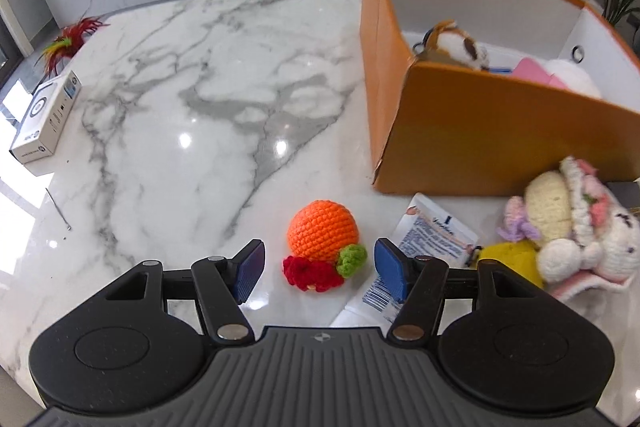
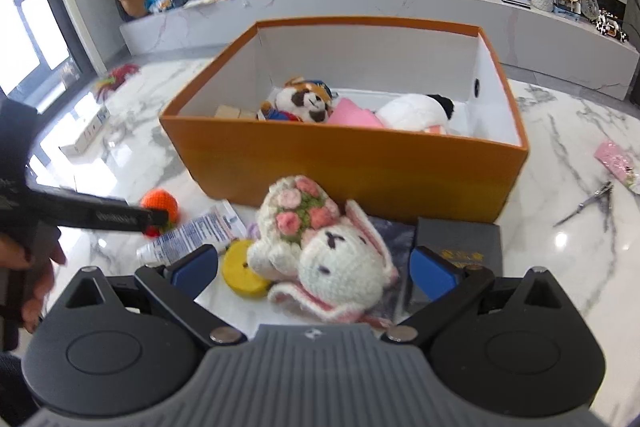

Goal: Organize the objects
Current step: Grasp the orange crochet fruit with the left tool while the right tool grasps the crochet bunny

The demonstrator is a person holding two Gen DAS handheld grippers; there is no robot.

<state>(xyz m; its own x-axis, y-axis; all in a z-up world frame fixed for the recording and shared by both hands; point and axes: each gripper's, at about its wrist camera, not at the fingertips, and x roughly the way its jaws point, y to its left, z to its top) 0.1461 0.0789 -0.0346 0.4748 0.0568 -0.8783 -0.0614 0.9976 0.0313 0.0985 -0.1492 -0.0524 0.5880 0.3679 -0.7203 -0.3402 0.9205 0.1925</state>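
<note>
Hovering with its 2 blue pads spread, the left gripper [image 1: 320, 269] frames the orange crochet ball [image 1: 323, 236] lying on the marble desk [image 1: 192, 131], not touching it. The right gripper [image 2: 314, 267], also spread, straddles the white crochet bunny [image 2: 340, 263]; beyond stands the orange box [image 2: 352, 163] holding plush toys.

Yarn toys on polished stone

Glossy marble table [image 1: 200, 107]; knitted orange ball [image 1: 322, 236] at 6 o'clock; matt cardboard box [image 2: 360, 167]; crocheted bunny [image 2: 340, 267].
</note>
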